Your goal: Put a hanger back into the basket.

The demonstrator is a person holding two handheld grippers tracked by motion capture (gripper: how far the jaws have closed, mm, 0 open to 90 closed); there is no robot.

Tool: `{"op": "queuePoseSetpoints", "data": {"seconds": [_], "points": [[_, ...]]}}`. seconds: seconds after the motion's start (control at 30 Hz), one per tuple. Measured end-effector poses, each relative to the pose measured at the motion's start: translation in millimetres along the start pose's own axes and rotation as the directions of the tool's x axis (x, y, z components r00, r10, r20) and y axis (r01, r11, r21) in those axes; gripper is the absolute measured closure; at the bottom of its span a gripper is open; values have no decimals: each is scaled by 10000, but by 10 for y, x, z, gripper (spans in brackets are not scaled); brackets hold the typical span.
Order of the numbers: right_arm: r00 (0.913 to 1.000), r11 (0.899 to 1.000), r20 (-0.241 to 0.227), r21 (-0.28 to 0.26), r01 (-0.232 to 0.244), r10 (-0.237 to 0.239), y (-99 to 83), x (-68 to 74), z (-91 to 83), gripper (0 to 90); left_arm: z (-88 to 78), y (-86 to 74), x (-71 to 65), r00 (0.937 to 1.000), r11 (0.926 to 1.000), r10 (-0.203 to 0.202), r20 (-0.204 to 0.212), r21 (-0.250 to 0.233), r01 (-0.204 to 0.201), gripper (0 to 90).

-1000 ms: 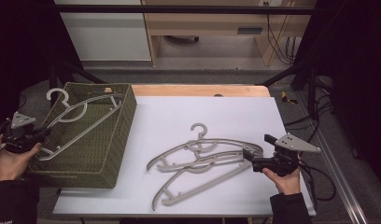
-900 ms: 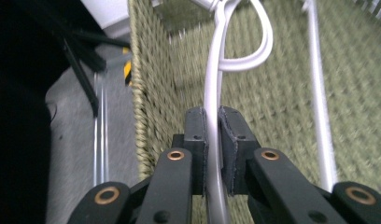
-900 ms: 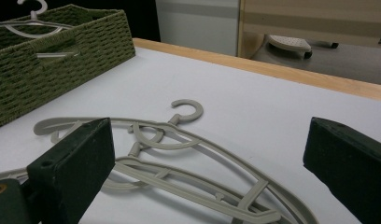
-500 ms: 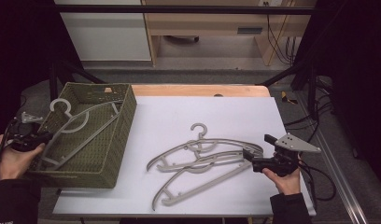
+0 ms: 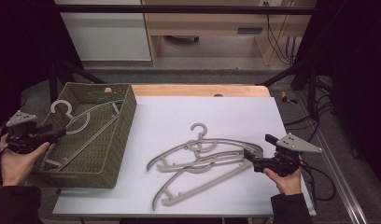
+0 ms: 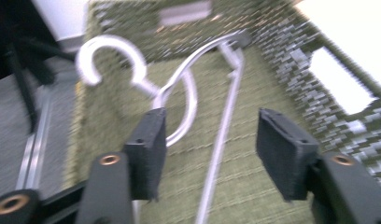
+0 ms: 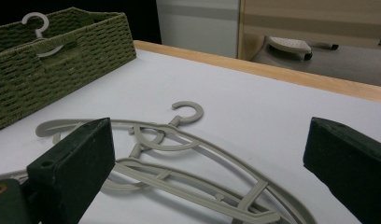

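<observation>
White table (image 5: pixel 179 112): 2 grey hangers (image 5: pixel 202 158) just beyond spread right claw (image 5: pixel 248 155); left claw (image 5: pixel 58 134) spread above basket hanger (image 5: pixel 81 122).

Left gripper (image 5: pixel 55 133), at the counter's left edge, has drawn back off the green basket (image 5: pixel 125 112): 1.0 s ago it sat low by the basket's near-left corner with the hanger (image 5: pixel 81 122) tilted up out of the basket, hook high. The hanger now lies lower inside the basket, hook (image 6: pixel 111 58) near the far-left rim, one end toward the far corner. The left gripper's jaws now stand apart with the hanger's bar (image 6: pixel 221 140) running between them, not pinched.
</observation>
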State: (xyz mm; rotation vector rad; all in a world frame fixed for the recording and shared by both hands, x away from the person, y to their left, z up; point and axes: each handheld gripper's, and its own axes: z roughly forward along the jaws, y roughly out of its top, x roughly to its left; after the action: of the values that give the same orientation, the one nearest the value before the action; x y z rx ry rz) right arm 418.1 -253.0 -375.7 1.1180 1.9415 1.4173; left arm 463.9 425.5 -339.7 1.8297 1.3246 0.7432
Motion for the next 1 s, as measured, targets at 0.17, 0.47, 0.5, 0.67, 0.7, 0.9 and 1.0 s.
{"op": "queuePoseSetpoints", "data": {"seconds": [0.17,0.47,0.5,0.67,0.7,0.9,1.0], "points": [[10000,10000,-10,-50,-32,32,3,-4,-12,23,-32,48,-269,9974,9959,333,637,-862,-277,290],[10000,9999,-66,-106,-41,41,13,-9,-33,23,-12,71,-833,9766,9734,607,2063,-2289,-122,141],[10000,9999,-45,-111,-57,57,14,-9,-33,23,1,70,-891,9738,9732,672,2170,-2295,-160,129],[9999,9998,-35,-158,-119,118,19,-8,-49,23,52,61,-1154,9627,9709,964,2530,-2367,-350,98],[9999,9998,-42,-162,-123,123,20,-7,-55,23,60,59,-1190,9603,9711,1029,2592,-2353,-406,95],[9999,9998,-11,-155,-106,106,19,-10,-61,22,147,17,-1478,9397,9724,1456,3093,-2199,-783,85],[10000,9999,-19,-125,-78,78,17,-8,-56,22,202,2,-1595,9295,9741,1646,3300,-2028,-1005,85]]}}
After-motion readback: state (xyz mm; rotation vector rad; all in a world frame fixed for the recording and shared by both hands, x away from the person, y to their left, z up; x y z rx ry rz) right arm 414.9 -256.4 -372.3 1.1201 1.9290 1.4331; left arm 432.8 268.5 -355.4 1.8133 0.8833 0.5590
